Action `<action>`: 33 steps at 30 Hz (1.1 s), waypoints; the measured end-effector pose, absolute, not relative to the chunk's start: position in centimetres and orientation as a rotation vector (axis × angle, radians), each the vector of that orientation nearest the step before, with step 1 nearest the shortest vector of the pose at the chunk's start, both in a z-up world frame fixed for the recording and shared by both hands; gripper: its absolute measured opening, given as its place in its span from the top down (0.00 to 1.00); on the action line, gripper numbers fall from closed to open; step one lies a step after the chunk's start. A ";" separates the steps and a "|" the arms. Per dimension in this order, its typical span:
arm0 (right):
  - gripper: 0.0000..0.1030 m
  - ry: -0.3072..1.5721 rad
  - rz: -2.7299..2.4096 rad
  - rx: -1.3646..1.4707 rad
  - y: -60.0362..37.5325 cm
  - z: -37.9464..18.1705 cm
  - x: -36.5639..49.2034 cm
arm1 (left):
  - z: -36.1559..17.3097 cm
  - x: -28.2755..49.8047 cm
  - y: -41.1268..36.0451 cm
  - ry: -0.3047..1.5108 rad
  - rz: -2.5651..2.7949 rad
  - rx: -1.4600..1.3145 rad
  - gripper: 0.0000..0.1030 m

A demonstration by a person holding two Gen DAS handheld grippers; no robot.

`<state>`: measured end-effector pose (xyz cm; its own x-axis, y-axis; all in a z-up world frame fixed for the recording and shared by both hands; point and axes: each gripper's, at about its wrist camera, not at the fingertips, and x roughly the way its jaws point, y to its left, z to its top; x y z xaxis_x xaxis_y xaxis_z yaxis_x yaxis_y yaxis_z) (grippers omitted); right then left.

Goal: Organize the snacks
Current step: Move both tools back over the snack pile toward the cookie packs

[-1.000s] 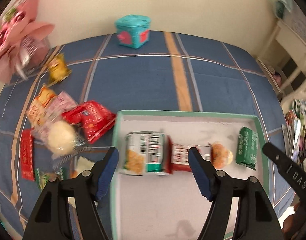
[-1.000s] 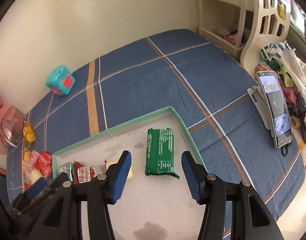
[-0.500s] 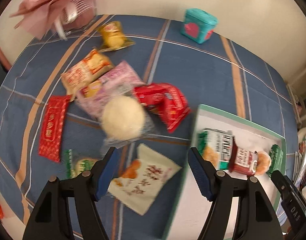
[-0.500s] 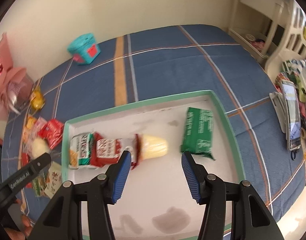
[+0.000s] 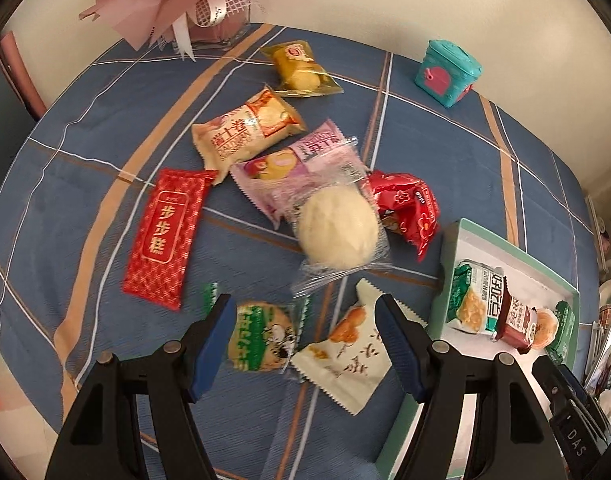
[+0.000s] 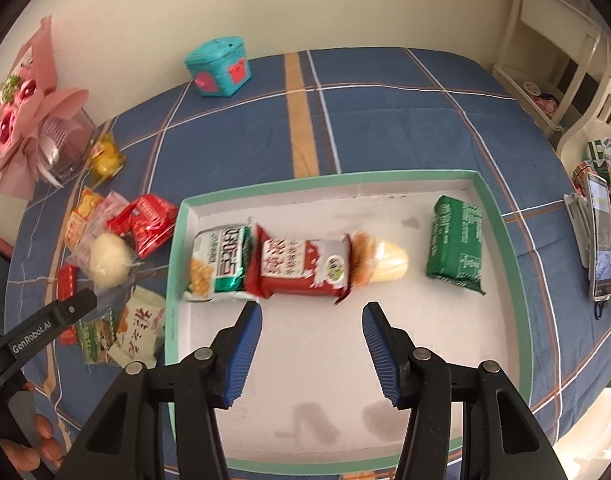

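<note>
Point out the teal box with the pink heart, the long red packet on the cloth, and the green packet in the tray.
teal box (image 5: 449, 74): left wrist view, its front face.
long red packet (image 5: 165, 236): left wrist view, middle of the label.
green packet (image 6: 457, 244): right wrist view, centre of its top side.

Plenty tucked away or clipped here

The tray (image 5: 451, 248) runs off under the gripper arm in the left wrist view, its near end unseen; the green pack (image 5: 564, 330) at its far end is too small to read. The pink packet (image 5: 301, 172) lies half under the clear-wrapped bun (image 5: 337, 232). In the right wrist view the yellow cake (image 6: 389, 266) hides its end beneath the red pack (image 6: 301, 268), the white sachet (image 6: 139, 330) is blurred, and the phone (image 6: 601, 236) is crowded against the picture's edge.
</note>
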<state>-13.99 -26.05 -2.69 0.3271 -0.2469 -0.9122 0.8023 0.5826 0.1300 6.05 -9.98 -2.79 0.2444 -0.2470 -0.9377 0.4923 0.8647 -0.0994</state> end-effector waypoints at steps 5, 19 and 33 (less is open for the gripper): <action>0.41 1.026 -0.747 0.646 -24.9 -2.8 -13.4 | -2.6 6.1 -8.9 1.212 -0.500 0.235 0.29; 0.13 1.052 -0.732 0.599 -22.5 -3.2 -12.0 | -2.2 6.8 -6.7 1.166 -0.476 0.225 0.09; 0.00 1.026 -0.621 0.562 -19.0 -3.3 -7.9 | -3.1 10.1 -3.0 1.200 -0.365 0.128 0.09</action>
<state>-7.94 -19.04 -3.26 0.3802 -0.2065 -0.9015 0.7034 0.6975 0.1369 10.07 -3.03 -3.08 0.3119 -0.2084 -0.9270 0.3432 0.9345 -0.0946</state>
